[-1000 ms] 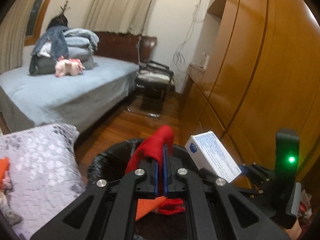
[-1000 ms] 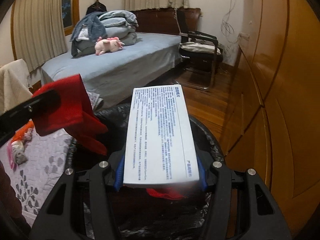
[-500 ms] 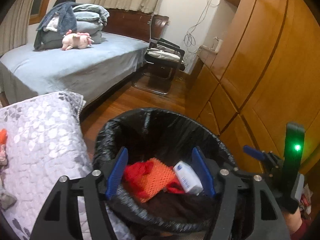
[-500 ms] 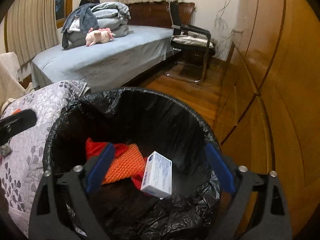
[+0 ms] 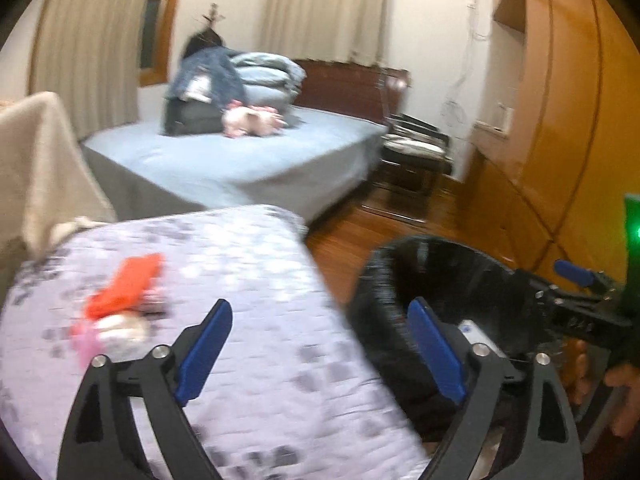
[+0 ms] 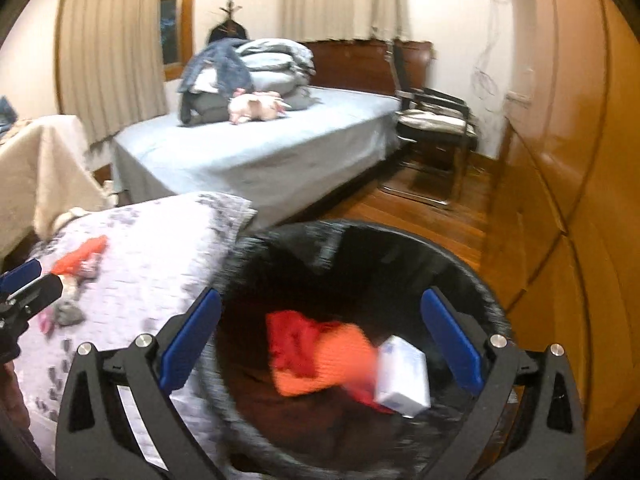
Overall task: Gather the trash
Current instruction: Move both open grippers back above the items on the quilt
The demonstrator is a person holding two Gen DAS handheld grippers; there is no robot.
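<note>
A black-bagged trash bin [image 6: 360,236] holds a red cloth [image 6: 292,340], an orange mesh piece [image 6: 340,364] and a white box [image 6: 402,376]. My right gripper [image 6: 320,300] hangs over the bin's near rim, its jaws opening, with nothing between them. My left gripper [image 5: 320,312] straddles the edge of a grey patterned quilt [image 5: 260,264] and the bin [image 5: 384,264], also opening and empty. On the quilt lie an orange scrap [image 5: 128,284] and small pink and white bits [image 5: 116,328], blurred. One blue pad [image 5: 574,274] of the right gripper shows beyond the bin.
A bed [image 6: 260,148] with folded bedding and a pink plush toy stands behind. A black chair [image 6: 436,120] sits by the wall, wooden wardrobe doors [image 6: 580,160] run along the right, and a beige-covered piece [image 5: 36,168] stands at the left. A wood floor lies between.
Both grippers opened: the red cloth and the white box dropped into the bin. My left gripper then swung left over the quilt, and my right gripper shifted slightly left.
</note>
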